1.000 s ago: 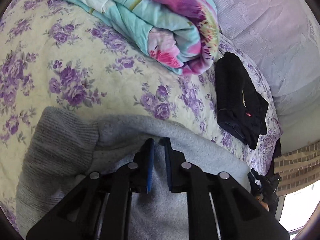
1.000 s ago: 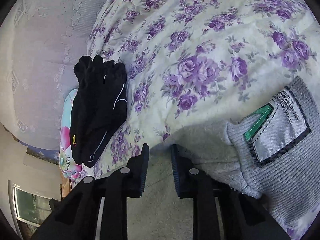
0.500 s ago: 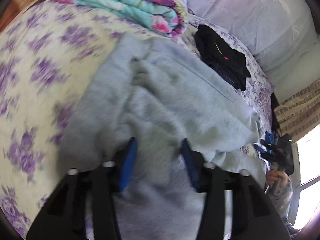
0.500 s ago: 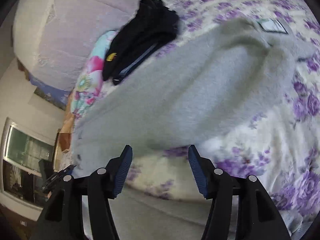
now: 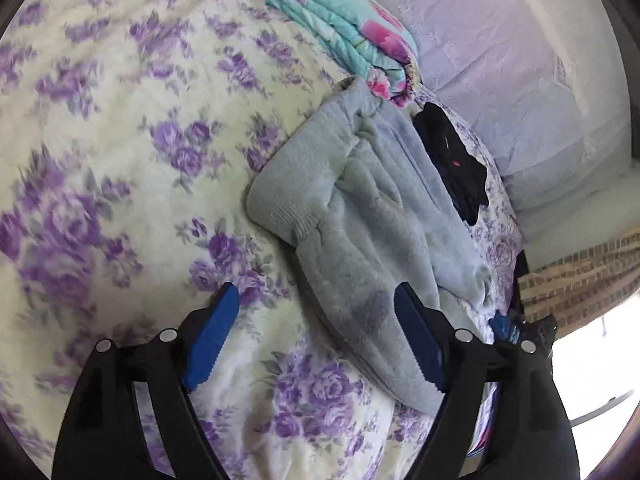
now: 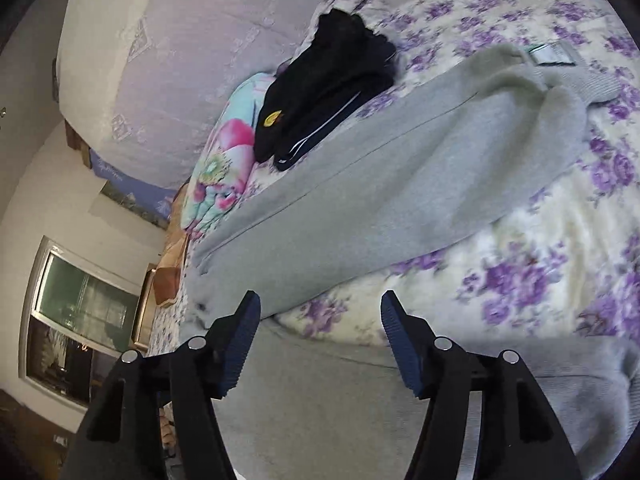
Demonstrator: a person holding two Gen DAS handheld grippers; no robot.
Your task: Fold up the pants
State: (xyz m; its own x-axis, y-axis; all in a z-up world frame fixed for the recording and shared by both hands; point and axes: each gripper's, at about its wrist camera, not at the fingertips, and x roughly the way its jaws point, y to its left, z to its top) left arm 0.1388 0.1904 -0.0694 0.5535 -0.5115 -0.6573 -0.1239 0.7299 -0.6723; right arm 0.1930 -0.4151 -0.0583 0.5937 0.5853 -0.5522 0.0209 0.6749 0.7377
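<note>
While both tongs, left (image 5: pixel 316 334) and right (image 6: pixel 320 342), are opening with nothing pinched between them, we see the grey pants (image 5: pixel 360 216) lying folded lengthwise and rumpled on the floral bed (image 5: pixel 120 128), beside black clothes (image 5: pixel 452 160).

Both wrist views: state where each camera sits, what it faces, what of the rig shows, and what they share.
Left wrist: on the left hand-held gripper, looking down at the grey knit pants on the purple-flowered bedspread; its blue-padded jaws are opening, clamping nothing.
Right wrist: on the right hand-held gripper, facing along the pants; jaws opening, empty.
Shared: pants, bedspread, folded black garment.
</note>
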